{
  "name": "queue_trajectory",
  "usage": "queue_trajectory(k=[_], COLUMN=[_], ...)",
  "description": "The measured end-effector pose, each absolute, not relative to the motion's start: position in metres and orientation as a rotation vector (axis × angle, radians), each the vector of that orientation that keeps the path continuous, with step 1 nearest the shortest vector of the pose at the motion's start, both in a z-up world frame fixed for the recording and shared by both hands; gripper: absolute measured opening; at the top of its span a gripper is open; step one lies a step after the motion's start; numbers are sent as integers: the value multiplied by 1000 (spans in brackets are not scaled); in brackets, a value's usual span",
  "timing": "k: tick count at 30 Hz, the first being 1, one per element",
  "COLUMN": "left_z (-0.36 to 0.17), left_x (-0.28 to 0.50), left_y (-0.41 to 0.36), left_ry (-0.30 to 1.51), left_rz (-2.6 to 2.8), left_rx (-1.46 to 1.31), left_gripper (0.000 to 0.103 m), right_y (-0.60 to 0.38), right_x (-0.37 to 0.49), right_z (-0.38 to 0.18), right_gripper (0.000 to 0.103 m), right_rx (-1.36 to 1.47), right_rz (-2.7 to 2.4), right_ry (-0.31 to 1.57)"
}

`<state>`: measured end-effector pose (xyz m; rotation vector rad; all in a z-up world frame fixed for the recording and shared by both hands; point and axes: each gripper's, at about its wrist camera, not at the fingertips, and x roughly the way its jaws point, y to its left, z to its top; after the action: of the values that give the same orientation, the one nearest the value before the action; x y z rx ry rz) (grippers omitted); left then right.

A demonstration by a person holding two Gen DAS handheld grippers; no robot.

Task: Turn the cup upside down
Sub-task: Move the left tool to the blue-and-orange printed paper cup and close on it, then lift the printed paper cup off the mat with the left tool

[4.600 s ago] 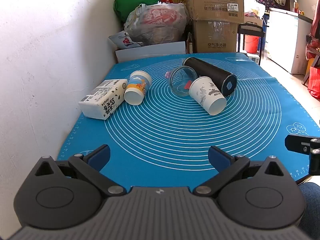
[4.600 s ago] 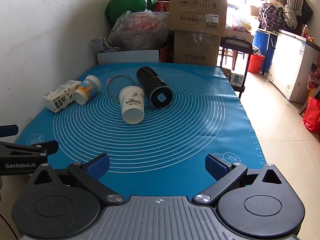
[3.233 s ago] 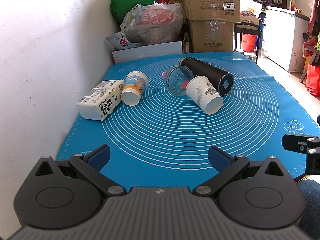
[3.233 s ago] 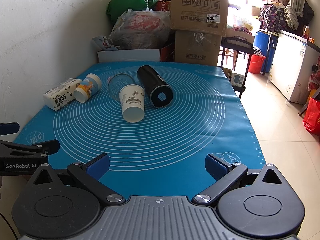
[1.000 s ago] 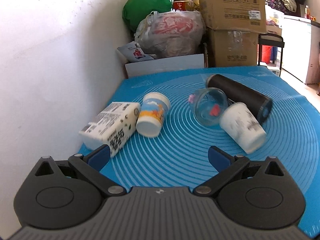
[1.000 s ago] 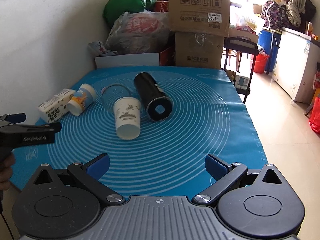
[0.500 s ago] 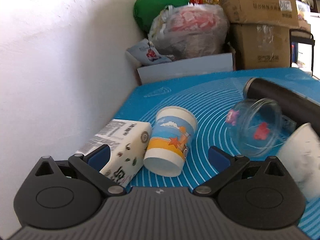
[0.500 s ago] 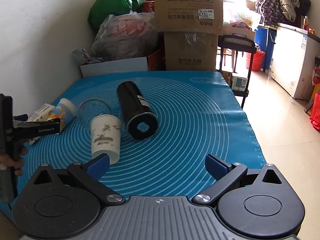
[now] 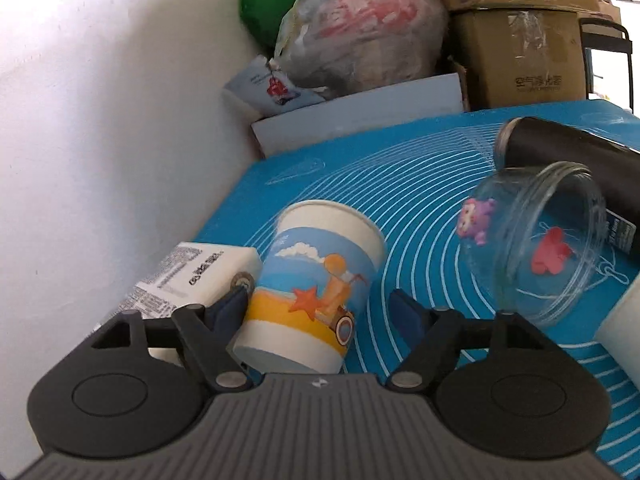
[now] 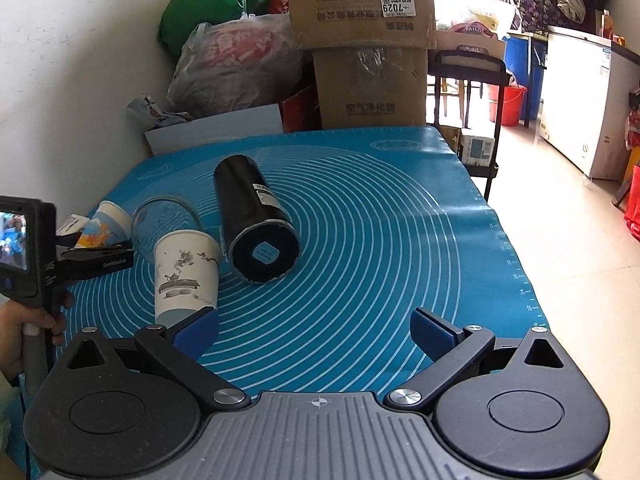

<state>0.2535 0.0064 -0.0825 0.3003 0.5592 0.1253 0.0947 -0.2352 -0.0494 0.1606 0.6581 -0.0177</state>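
Your left claw [image 9: 318, 312] is straddling the beach-print paper cup [image 9: 316, 284], which is lying on its side on the blue mat [image 9: 400, 184], mouth pointing back toward you, right up against the milk carton [image 9: 188, 276]. Fingers are partway open w/ the cup between them. The left pad looks about touching the wall, the right one has a gap, so I'd say nothing's gripped yet.

Tips for this step imo:
- centre the cup before you close, bc right now it sits closer to the left pad
- squeeze gently, paper wall will prob dent
- grab mid-body, not the rim end, so you've got room to rotate it mouth-down
- lift clear of the carton before turning, otherwise you'll likely drag it along

Right claw [image 10: 316, 330] is wide open and empty, hovering at the near edge of the counter, its left pad just by the white ink-print cup [image 10: 186, 276] (also on its side). The clear glass cup [image 9: 540, 248] and the black tumbler [image 10: 252, 220] are close neighbours too, so keep the swing tight.

Readable text: "GenRobot.AI" on the left claw's finger, "7029" sticker on the top cardboard box [image 10: 360, 4]. Rest of the box print and the carton text is too small or upside down for me to read.
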Motion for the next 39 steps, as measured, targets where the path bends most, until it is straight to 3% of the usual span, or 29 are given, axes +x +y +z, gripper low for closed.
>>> queue_trajectory(k=[4, 12, 21, 39], left_z=[-80, -57, -26, -55], left_x=[254, 228, 141, 75], left_y=[11, 16, 7, -7], left_ry=[567, 587, 621, 742], left_rz=[136, 100, 6, -50], left_rx=[285, 218, 75, -14], left_gripper=[64, 64, 64, 64], right_y=[-235, -233, -231, -206], right_x=[93, 84, 64, 36], right_z=[-48, -41, -34, -46], right_gripper=[103, 103, 103, 103], right_rx=[159, 160, 167, 122], right_rz=[-18, -17, -9, 46], right_ry=[655, 641, 635, 693])
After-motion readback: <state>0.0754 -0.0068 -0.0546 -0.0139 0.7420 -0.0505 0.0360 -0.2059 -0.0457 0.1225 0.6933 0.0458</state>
